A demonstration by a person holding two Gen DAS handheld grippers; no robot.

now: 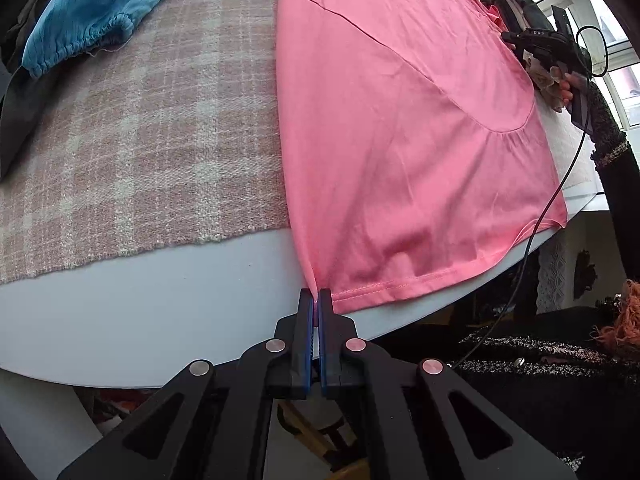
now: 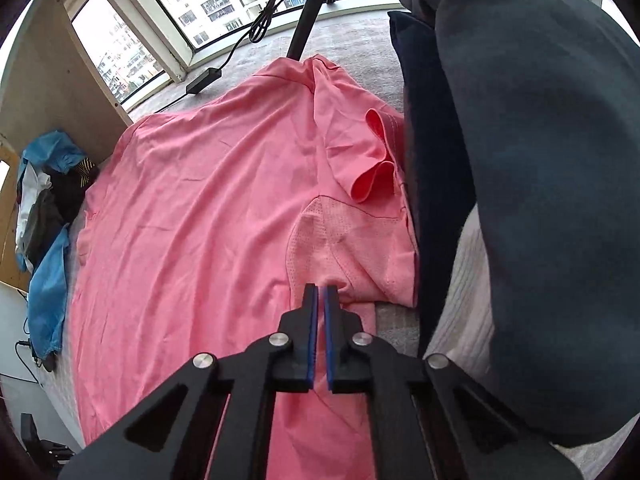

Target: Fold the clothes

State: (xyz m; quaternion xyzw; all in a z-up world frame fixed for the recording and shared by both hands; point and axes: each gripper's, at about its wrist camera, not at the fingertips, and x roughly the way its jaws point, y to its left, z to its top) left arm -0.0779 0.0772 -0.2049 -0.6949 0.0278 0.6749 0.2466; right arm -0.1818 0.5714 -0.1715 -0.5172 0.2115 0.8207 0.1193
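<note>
Pink shirt (image 1: 400,140) spread mostly flat on the table (image 1: 140,312), over a plaid cloth (image 1: 140,140); hem hanging slightly past the near table edge. Left gripper (image 1: 316,300) pressed together on the near left hem corner, a sliver of pink caught between the fingers (image 1: 306,320). Right gripper (image 2: 320,296) closed to a narrow slit on pink fabric near a mesh panel (image 2: 332,224), apparently pinching the shirt's edge; grip depth not clear. Sleeve (image 2: 372,168) curled up at the right side, next to a dark garment pile (image 2: 540,200). Blue garment (image 1: 100,12) bunched at far left.

Risks, judged:
- Left pinch looks shallow, right at the corner tip; any pull or lift could slip the hem out.
- Curled sleeve and wrinkles near the mesh panel could get trapped into a fold, giving a lumpy result.
- Plaid cloth lies loose; dragging the shirt could pull it along.
- Dark pile crowds the right edge; folded fabric could snag or land on it.
- Cable (image 1: 560,200) trailing across the right hem could catch.

Readable writing: small letters on the far gripper body in the left wrist view, maybe "DAS", too small to confirm. No labels legible on the shirt.
</note>
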